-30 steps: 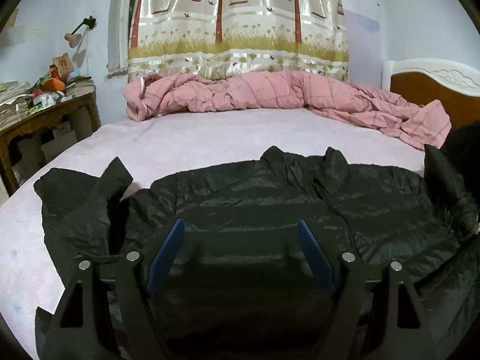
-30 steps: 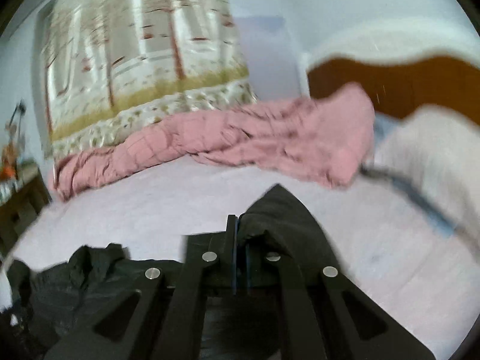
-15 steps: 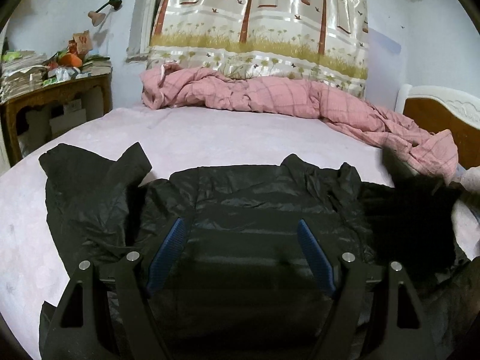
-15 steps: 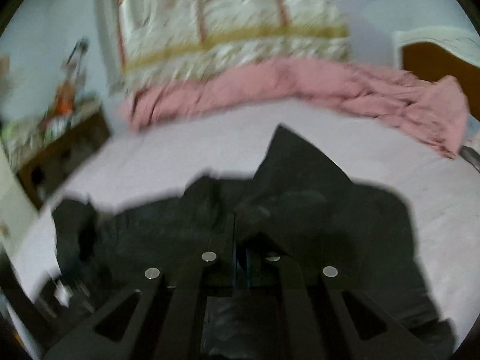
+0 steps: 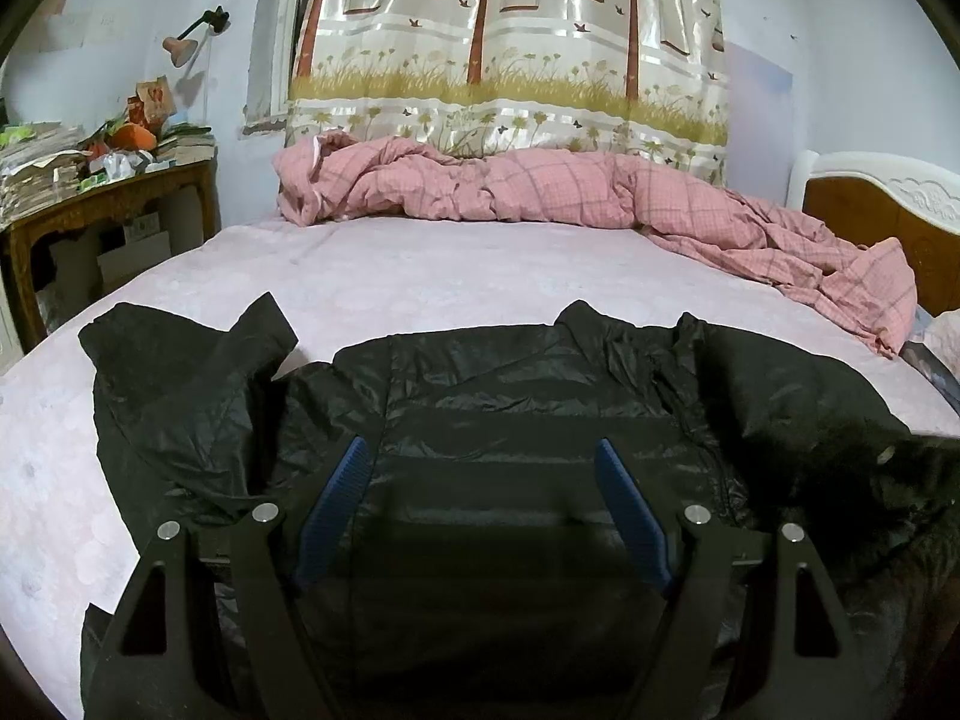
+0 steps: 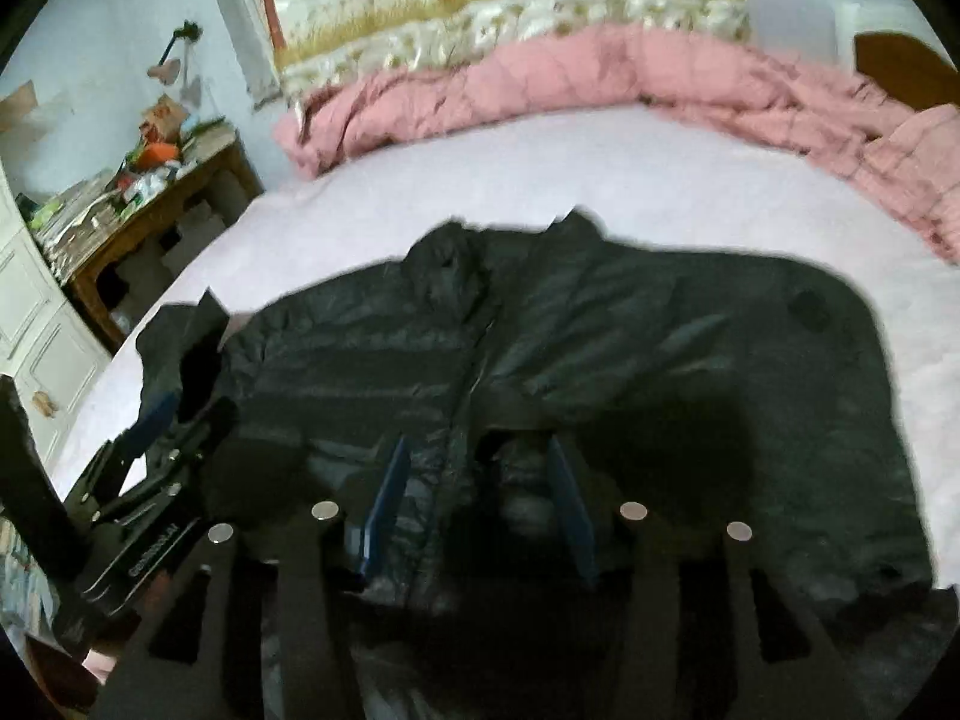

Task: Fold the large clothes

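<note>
Jacket (image 5: 516,396): black, shiny, quilted, flat on bed (image 5: 420,276), collar rumpled.

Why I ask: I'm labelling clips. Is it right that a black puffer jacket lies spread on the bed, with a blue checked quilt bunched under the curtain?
Not quite: the quilt is pink checked, as the left wrist view shows. The black puffer jacket does lie spread on the bed, under the curtain.

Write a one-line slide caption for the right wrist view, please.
Right gripper, jaws just opened, above a black jacket spread on the bed.
</note>
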### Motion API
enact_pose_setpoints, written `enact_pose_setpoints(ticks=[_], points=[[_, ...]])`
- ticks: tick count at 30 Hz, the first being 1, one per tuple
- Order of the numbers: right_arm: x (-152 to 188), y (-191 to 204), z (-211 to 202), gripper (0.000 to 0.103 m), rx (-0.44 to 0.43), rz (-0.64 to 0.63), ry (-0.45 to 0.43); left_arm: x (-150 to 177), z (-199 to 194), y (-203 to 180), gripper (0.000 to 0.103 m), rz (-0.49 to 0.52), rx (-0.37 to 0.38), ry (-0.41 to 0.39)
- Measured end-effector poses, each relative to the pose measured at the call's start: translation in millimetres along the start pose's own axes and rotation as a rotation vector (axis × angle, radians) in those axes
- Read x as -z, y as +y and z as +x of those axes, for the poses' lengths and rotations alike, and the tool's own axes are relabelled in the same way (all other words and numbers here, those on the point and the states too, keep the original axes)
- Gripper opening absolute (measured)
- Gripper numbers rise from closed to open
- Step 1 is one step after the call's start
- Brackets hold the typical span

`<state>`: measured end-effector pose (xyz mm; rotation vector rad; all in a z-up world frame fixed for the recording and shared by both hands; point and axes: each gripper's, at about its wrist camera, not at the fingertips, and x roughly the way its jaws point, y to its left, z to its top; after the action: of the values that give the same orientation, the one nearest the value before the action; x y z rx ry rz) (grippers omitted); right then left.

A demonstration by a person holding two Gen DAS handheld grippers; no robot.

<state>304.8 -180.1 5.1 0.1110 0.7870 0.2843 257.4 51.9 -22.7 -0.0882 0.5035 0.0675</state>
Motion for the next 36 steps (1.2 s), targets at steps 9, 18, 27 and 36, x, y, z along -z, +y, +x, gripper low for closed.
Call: enact_pose_setpoints(ticks=[9, 18, 27, 36], points=[[-13, -56, -29, 0.068, 0.318, 0.159, -0.151, -1, -2, -3, 0.078, 0.019, 0.002, -0.001], [-8, -112, 26, 0.047, 0.117, 0.374, 0.093, -1, -3, -6, 0.079, 0.023, 0.004, 0.0], [-4, -63, 35, 0.017, -0.363, 0.189, 0.115, -1, -8, -13, 0.079, 0.066, 0.077, -0.012], [3, -19, 4, 0.012, -0.507, 0.053, -0.018, 16, -16, -53, 0.079, 0.28, 0.449, 0.099]])
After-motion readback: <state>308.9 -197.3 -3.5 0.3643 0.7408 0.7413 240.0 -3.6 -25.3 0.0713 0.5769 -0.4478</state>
